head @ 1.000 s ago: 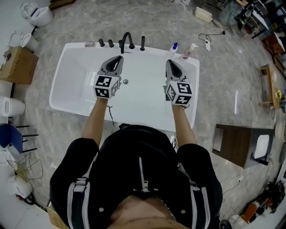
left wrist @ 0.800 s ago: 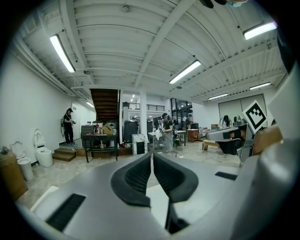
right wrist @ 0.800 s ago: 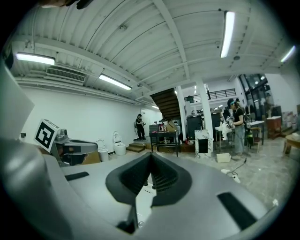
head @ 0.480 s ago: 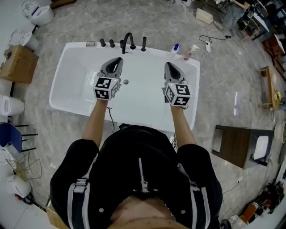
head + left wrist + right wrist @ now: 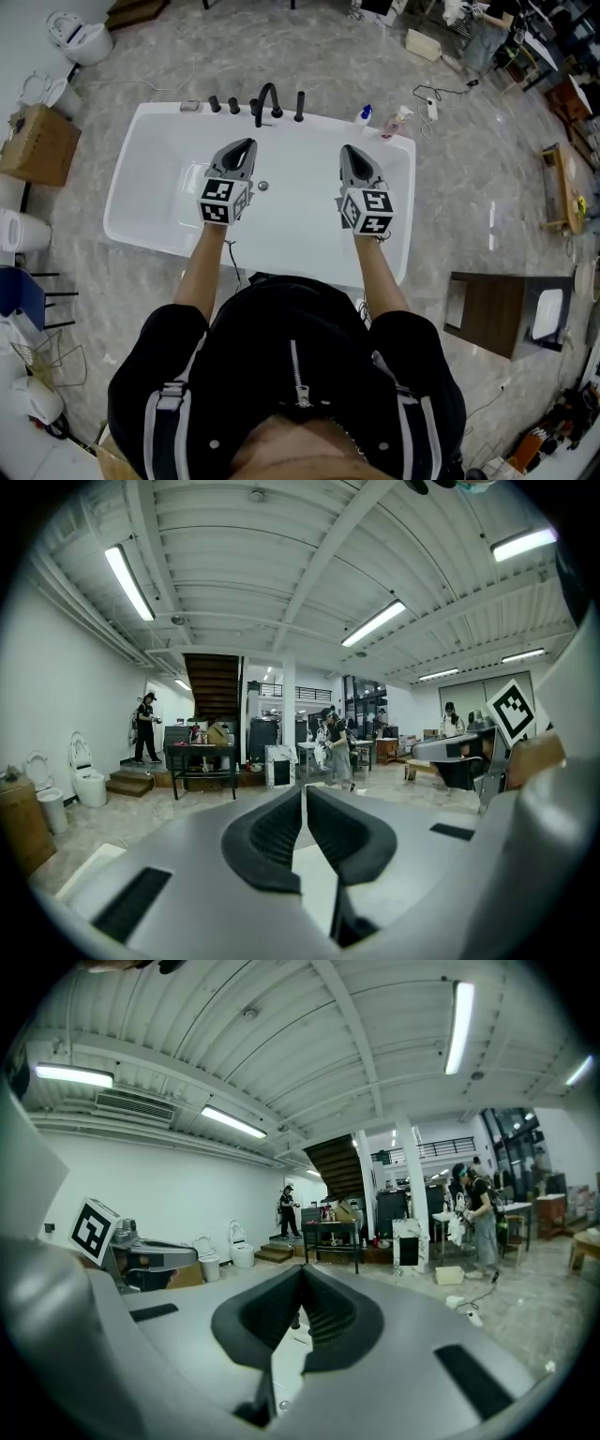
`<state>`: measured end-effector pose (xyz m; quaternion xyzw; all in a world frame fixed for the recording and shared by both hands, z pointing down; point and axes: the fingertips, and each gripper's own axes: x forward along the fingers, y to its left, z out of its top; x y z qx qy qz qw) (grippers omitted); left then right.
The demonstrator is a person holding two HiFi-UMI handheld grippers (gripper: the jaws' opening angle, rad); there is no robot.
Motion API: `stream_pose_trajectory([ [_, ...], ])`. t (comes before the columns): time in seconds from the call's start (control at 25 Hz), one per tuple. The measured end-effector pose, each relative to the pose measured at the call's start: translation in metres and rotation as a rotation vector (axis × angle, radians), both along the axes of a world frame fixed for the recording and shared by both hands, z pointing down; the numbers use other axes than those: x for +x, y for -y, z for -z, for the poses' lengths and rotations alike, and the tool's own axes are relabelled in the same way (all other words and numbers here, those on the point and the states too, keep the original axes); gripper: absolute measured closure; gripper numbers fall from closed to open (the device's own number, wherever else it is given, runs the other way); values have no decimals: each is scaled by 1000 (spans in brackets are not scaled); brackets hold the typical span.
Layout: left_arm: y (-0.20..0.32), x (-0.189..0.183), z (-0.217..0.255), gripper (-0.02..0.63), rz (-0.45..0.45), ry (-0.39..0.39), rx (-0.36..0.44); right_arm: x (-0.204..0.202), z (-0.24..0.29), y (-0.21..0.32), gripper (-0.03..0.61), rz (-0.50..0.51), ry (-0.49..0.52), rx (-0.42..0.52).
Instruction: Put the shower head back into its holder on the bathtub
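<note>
A white bathtub [image 5: 150, 202] lies below me in the head view. On its far rim stand black fittings: two low knobs [image 5: 214, 103], a curved spout [image 5: 268, 97] and a slim upright black piece [image 5: 299, 104], which may be the shower head in its holder. My left gripper [image 5: 246, 143] hovers over the tub's inside, pointing at the spout, shut and empty. My right gripper [image 5: 347, 150] is beside it further right, also shut and empty. In the left gripper view the left gripper [image 5: 303, 789] has its jaws together; the right gripper [image 5: 302, 1269] looks the same in its own view.
Two small bottles [image 5: 364, 114] [image 5: 395, 118] stand at the tub's far right corner. The drain [image 5: 263, 186] is in the tub floor between the grippers. A cardboard box [image 5: 37, 139] and toilets [image 5: 80, 33] are at the left, a brown cabinet [image 5: 497, 305] at the right. People stand in the hall behind.
The head view has tilted, so the tub sits slightly lower in the picture. Both grippers hold about the same place over the tub and stay shut.
</note>
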<state>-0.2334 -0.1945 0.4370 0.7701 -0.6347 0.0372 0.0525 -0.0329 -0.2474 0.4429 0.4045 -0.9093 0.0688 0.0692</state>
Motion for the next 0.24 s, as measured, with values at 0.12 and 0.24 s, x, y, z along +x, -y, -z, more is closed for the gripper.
stream_pose_trajectory([
  [0.12, 1, 1, 2, 577, -2, 0, 6, -2, 2, 1, 575, 3, 0, 4],
  [0.24, 0, -1, 4, 577, -1, 1, 12, -5, 4, 0, 575, 8, 0, 10],
])
